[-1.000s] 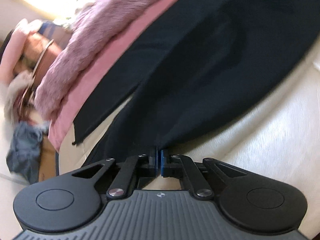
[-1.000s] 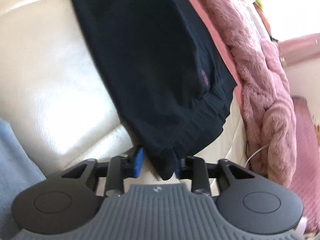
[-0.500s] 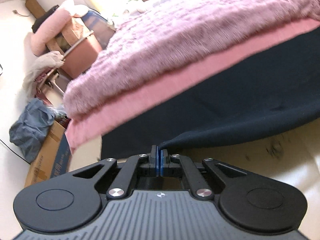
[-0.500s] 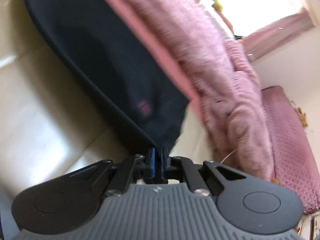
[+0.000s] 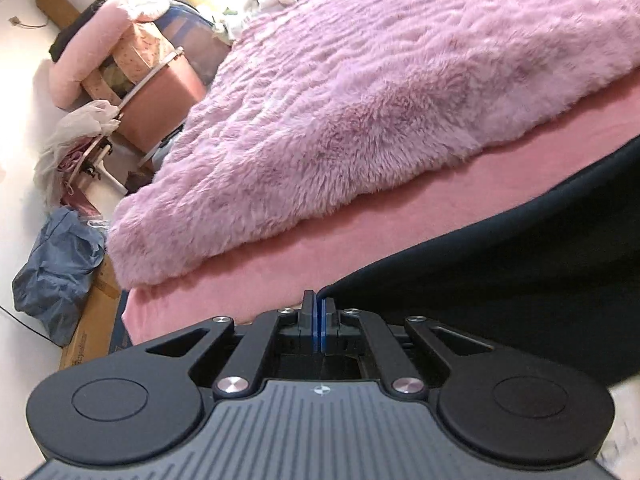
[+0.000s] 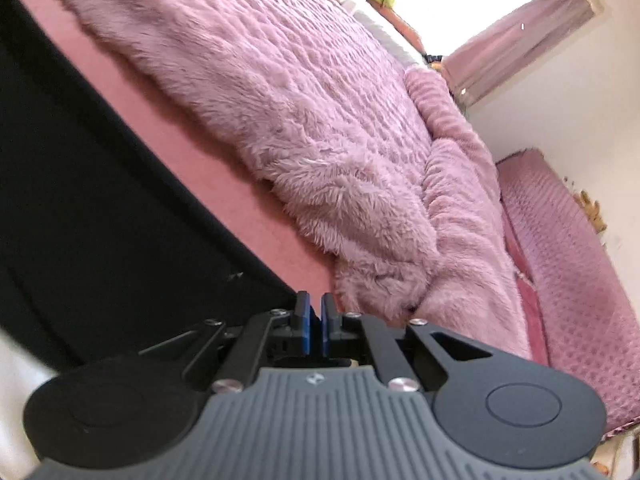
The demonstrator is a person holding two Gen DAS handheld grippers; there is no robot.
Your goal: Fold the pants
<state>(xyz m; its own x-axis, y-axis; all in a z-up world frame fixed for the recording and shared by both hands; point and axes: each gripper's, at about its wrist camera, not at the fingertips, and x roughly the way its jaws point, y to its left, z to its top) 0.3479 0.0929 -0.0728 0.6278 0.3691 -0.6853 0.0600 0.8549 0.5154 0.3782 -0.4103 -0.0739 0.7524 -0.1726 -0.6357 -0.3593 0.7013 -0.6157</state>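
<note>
Both tongs are pinched tight on the dark pants (image 5: 500, 280), one at each end of the same edge. The left tongs (image 5: 320, 312) have their blue pads pressed flat together with the cloth's corner caught just at their right side. The right tongs (image 6: 314, 312) nip the other corner, which runs in from the left; a sliver of gap shows at the tips there, but the cloth looks held. Gripping two corners like this, I'd judge, keeps the edge taut so it can be carried over the rest as one clean fold.

The pants hang between the two tools, lifted over the near part of the bed, against the pink sheet (image 5: 360, 236), with the fluffy pink blanket (image 5: 380, 92) farther off. The cloth is near-black, matte and smooth, its upper edge a firm curved line.
</note>
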